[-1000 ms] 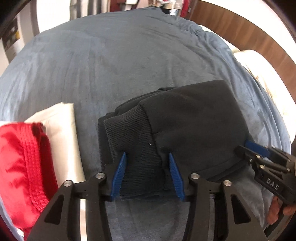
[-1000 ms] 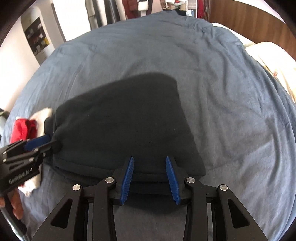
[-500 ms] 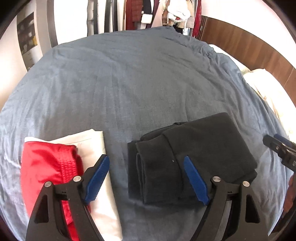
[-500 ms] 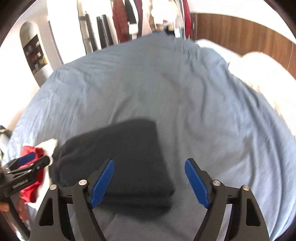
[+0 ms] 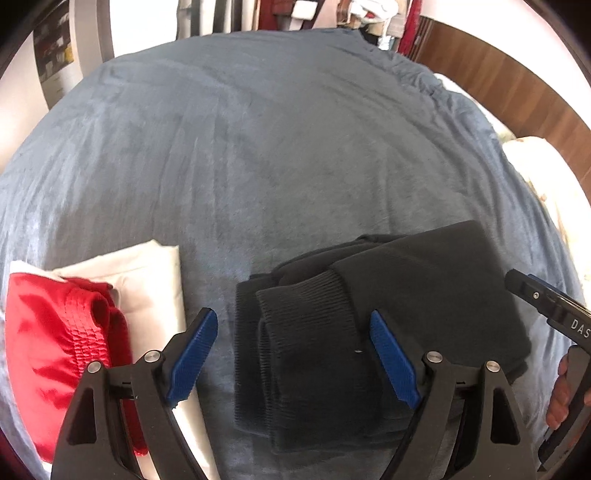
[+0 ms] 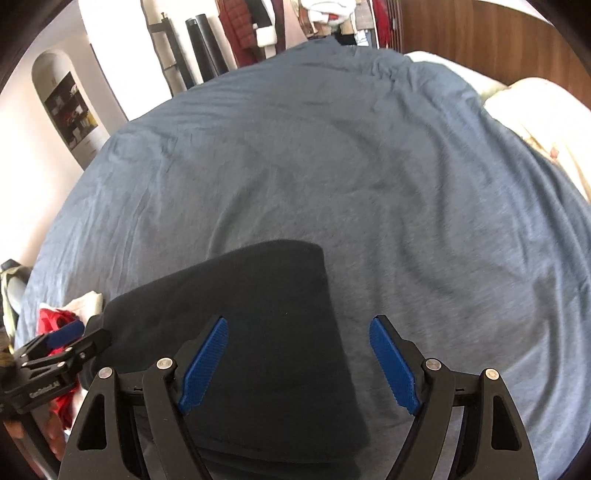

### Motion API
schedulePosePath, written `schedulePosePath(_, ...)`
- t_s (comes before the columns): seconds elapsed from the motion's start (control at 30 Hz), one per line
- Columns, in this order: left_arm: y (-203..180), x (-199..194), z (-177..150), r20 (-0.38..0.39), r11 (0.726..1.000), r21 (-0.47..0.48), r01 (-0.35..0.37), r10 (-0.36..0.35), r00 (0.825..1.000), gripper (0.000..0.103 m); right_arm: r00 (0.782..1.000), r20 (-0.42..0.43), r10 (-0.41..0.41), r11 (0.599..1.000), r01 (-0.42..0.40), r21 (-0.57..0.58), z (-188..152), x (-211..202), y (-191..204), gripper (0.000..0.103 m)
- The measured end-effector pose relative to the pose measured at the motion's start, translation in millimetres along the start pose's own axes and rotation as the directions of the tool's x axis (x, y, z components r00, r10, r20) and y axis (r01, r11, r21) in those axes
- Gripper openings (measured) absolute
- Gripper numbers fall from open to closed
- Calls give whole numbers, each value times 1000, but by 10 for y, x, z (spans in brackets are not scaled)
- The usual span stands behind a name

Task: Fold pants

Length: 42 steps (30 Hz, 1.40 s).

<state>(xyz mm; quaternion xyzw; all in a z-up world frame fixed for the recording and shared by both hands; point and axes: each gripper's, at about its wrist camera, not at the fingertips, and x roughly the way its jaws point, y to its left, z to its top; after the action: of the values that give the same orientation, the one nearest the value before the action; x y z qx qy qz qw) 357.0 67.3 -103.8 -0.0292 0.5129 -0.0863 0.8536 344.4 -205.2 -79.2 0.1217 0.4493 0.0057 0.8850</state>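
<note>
Blue bedspread (image 5: 295, 155) holds folded black pants (image 5: 369, 325), both tools apparently empty.

You have the folded pants (image 5: 388, 325) lying on the bedspread (image 5: 258, 155), near its front edge. To their left, apart from them, lies a folded cloth (image 5: 147, 280) with a second garment (image 5: 55, 339) on top of its left part. Your left gripper (image 5: 293, 354) hangs over the pants' left end, your right gripper (image 6: 297, 363) over their right end. A pillow (image 6: 546, 122) lies far right, clothes (image 6: 251, 26) hang behind the bed.
</note>
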Motion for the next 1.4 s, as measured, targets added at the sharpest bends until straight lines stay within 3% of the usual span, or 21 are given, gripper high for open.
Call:
schedulePosePath(0.3,142,279,-49,-58,996,-52,74,-77,995,93,996,-84,9,1000,-8,21,-60,296,-39,80)
schedulePosePath(0.43,247,428,-66,-89,983,-118,138,-149,985,94,994,-107,5,1000,-3,12,-99,390,-45,80)
schedulePosePath(0.6,241,510,-85,-94,981,-109,159,-170,981,94,992,-128,7,1000,-7,-2,-131,507,-45,80)
schedulePosePath(0.67,223,548,-77,-105,980,-98,171,-181,978,93,989,-146,26,999,-22,27,-145,576,-91,80)
schedulePosePath(0.73,222,570,-60,-109,975,-99,197,-208,972,86,985,-163,50,997,-40,67,-161,650,-138,80)
schedulePosePath(0.93,254,620,-54,-110,959,-127,252,-266,958,76,984,-167,61,996,-50,72,-169,750,-138,78)
schedulePosePath(1.07,250,558,-40,-109,956,-134,261,-276,955,66,983,-169,72,996,-62,63,-176,766,-105,68)
schedulePosePath(1.2,207,405,-6,-85,960,-127,248,-260,962,50,982,-166,92,994,-79,80,-141,706,-77,47)
schedulePosePath(1.4,213,212,15,-41,951,-150,271,-280,959,41,990,-115,76,996,-70,58,-47,427,-36,34)
